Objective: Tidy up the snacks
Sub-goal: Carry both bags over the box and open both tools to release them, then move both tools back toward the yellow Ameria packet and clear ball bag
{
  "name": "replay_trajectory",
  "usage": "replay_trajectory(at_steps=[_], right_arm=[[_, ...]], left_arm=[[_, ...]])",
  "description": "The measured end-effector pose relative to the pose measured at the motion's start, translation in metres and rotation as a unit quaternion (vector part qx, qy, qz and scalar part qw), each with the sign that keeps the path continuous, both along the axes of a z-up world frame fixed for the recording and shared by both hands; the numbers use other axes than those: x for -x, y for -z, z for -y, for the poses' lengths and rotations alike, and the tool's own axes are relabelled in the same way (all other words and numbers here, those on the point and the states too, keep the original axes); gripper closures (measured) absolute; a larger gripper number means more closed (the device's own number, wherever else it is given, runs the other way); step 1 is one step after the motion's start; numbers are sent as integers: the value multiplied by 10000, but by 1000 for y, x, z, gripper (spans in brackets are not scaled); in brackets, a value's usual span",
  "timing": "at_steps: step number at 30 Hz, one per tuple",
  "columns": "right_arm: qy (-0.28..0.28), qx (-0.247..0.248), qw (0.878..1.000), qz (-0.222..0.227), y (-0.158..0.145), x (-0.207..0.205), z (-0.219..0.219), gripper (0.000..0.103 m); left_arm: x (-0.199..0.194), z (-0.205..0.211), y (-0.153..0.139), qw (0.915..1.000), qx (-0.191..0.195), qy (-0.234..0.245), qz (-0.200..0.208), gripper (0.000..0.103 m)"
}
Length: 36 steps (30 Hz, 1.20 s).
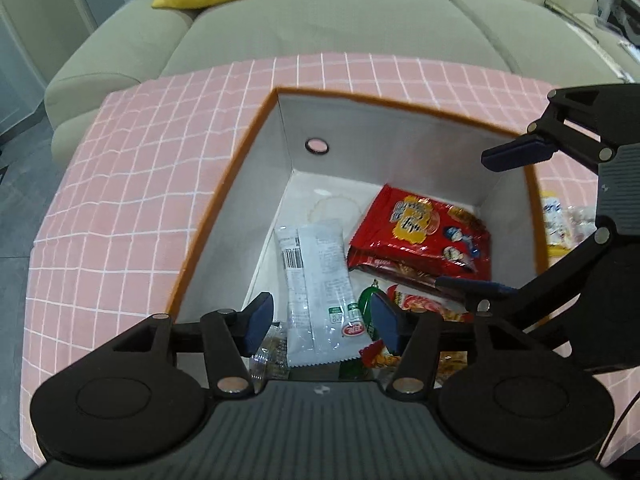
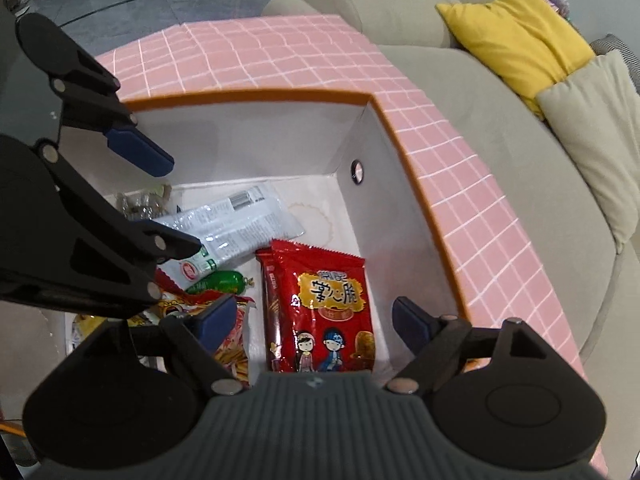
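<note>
Your left tool (image 1: 322, 322) and right tool (image 2: 320, 320) both hang released, empty, over the box (image 1: 224, 184). Red packet (image 2: 332, 304), white packet (image 1: 316, 276) already inside; a few snacks (image 1: 556, 220) remain on the counter (image 1: 120, 184).

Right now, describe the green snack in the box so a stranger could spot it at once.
Find the orange-rimmed box on the pink checked cloth. Inside, between the long white packet and the big red bag, lies the green snack. It is the only green thing there: small, glossy and sausage-shaped, while its neighbours are flat packets.
</note>
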State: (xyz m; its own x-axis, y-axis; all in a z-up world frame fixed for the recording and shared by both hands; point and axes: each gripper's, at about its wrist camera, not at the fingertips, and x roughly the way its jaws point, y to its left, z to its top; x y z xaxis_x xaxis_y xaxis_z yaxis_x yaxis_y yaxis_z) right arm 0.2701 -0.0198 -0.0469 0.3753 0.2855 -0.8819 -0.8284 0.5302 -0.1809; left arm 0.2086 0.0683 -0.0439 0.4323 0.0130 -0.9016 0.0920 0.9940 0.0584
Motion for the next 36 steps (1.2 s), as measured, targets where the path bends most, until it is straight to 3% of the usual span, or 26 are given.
replay_trajectory(at_steps=[12,19,29,36], right_arm=[[475,-829,9951,259,-56,46,44,21],[1229,-1478,9792,654,-74,86,84,21],[2537,-2001,9407,1037,-57,152,148,21],[2970,-1784,9295,1265,-22,188,187,21]], left_arm=[[45,10,-47,9968,252,-234,726,37],[80,30,-70,9903,437,-264,1289,37],[120,71,-71,9832,700,-84,1682,37],[130,108,-49,9824,923,165,1618,37]])
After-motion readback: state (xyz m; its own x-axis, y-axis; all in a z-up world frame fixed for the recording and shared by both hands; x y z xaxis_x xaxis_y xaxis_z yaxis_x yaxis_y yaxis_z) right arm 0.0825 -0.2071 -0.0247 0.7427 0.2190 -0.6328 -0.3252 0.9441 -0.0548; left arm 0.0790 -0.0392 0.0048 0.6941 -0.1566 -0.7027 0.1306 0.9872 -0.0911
